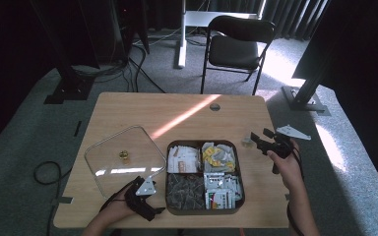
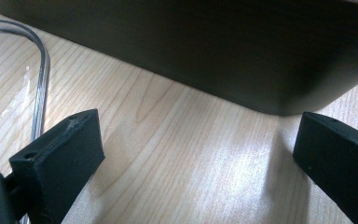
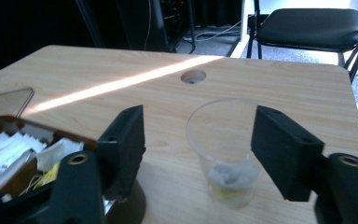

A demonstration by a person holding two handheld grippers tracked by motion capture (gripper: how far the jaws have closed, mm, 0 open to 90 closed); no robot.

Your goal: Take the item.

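Jaws of right gripper (image 3: 198, 144) spread, clear cup (image 3: 224, 154) between them, untouched

lid (image 1: 123, 156) left of tray (image 1: 240, 172), cup (image 1: 247, 142) right.

Left hand (image 1: 120, 206) comes in from the bottom edge, low over the counter (image 1: 128, 105), its hand-held gripper (image 1: 152, 212) pointing right with jaws spread wide and nothing between them. Right hand (image 1: 286, 164) reaches forward at the right side, its hand-held gripper (image 1: 259, 138) aimed left, jaws parted too.
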